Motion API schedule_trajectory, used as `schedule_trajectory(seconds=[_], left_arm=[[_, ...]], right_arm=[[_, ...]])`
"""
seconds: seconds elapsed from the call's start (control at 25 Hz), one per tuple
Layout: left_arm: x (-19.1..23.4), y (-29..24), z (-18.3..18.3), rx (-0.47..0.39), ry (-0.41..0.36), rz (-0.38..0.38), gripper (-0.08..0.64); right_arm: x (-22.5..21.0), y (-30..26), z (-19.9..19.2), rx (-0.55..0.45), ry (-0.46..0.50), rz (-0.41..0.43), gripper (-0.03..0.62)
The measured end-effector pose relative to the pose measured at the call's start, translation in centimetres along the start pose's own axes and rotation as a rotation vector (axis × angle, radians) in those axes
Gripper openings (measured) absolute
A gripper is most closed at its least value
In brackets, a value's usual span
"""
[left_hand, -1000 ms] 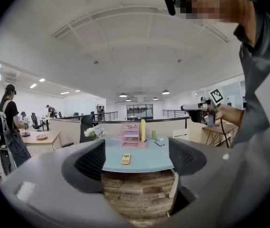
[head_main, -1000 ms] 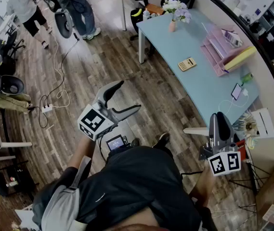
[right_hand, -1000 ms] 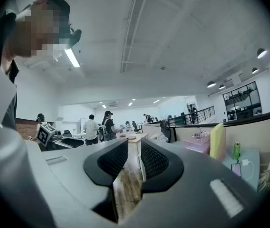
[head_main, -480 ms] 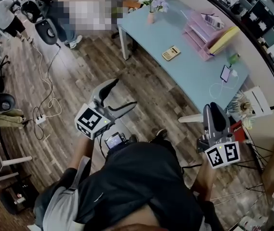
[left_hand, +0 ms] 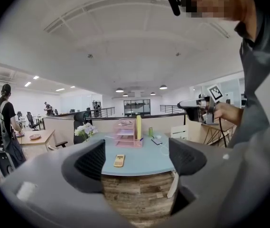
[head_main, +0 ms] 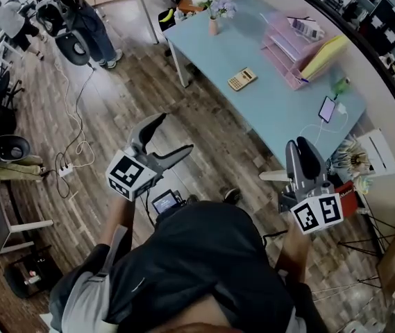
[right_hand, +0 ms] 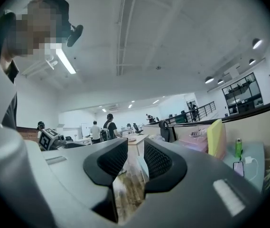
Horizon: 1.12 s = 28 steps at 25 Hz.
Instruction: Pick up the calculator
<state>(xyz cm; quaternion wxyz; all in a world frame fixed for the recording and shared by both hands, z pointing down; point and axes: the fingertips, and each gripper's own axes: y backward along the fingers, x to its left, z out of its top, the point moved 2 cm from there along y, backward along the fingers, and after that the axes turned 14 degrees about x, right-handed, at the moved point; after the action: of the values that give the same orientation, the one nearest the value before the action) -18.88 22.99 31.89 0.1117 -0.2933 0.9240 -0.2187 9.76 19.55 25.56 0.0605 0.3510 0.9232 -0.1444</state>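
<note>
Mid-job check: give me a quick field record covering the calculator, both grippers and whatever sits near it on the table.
calculator: flat on the light blue table, near the edge facing the person, untouched
left gripper: open, empty, short of the table, calculator framed between its jaws
right gripper: shut, empty, by the table's near corner
neighbours: pink tray stack, phone, flower vase, all apart from the calculator
status: not yet picked up

Bright even ceiling lighting, soft shadows, strong fisheye bending and dark vignetted corners, near jaws slightly blurred
</note>
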Motion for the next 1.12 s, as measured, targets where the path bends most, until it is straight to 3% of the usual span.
schedule_trajectory(seconds=[0.6,1.12], left_arm=[[-3.7,-9.0,4.1,0.069,-0.002,0.033,0.469],[-5.4,-16.4,7.0,0.11,-0.018,-0.006,0.471]], right_arm=[[-11.2,1.1,-0.1,-0.011,-0.064,0.046,0.086],[-18.0,4.2,-1.0,-0.018,-0.121,-0.031,0.086]])
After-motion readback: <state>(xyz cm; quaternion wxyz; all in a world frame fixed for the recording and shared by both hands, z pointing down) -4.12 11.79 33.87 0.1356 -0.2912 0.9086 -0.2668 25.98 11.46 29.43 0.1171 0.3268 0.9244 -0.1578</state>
